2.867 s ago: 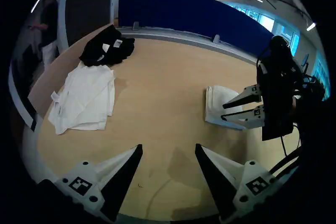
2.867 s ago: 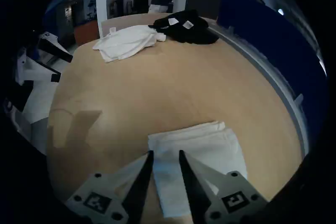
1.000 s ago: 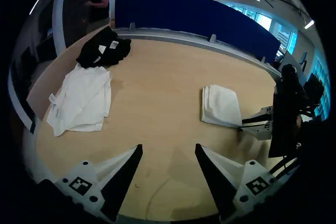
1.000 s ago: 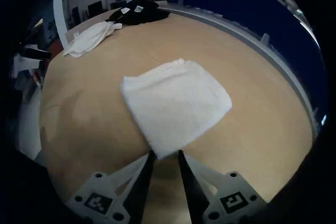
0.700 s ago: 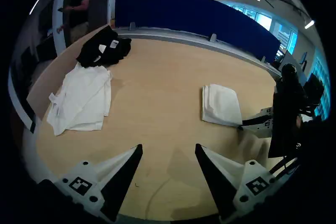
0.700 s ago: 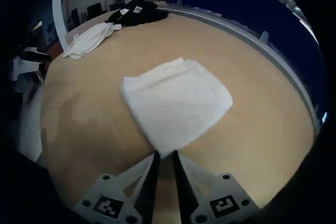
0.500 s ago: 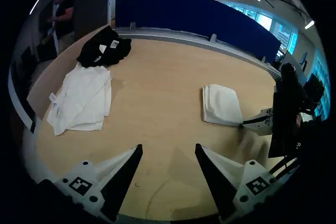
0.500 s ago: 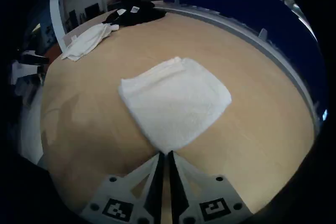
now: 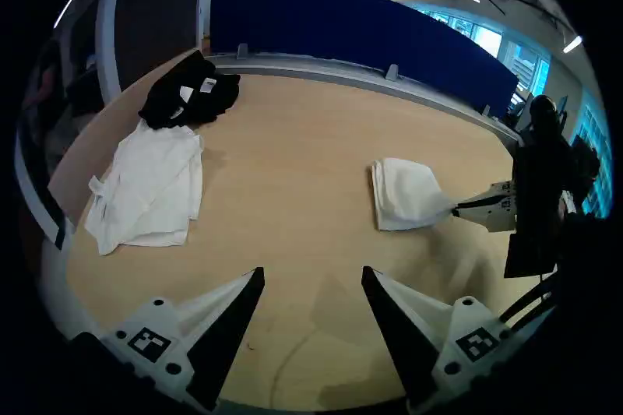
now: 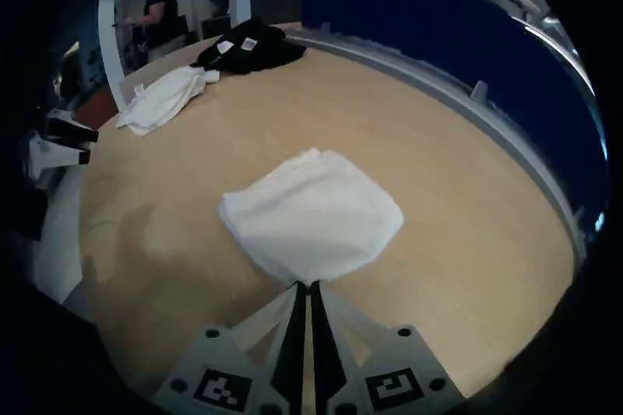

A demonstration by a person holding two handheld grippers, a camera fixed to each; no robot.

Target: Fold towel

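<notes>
A folded white towel [image 9: 405,193] lies on the right half of the wooden table [image 9: 288,142]. In the right gripper view the towel [image 10: 311,216] is a thick square with its near corner pulled up off the wood. My right gripper [image 10: 306,284] is shut on that near corner; it appears at the right in the left gripper view as the right gripper [image 9: 459,211]. My left gripper [image 9: 311,271] is open over bare wood near the table's front edge, well apart from the towel, and is seen at the far left as the left gripper [image 10: 66,138].
A crumpled white garment [image 9: 148,185] and a black garment [image 9: 187,92] lie at the table's far left. A blue partition [image 9: 350,26] runs along the back edge. A person [image 10: 160,6] stands beyond the table.
My right gripper has closed its fingers on the towel's near corner and raised it, bunching that edge. The left gripper has stayed where it was.
</notes>
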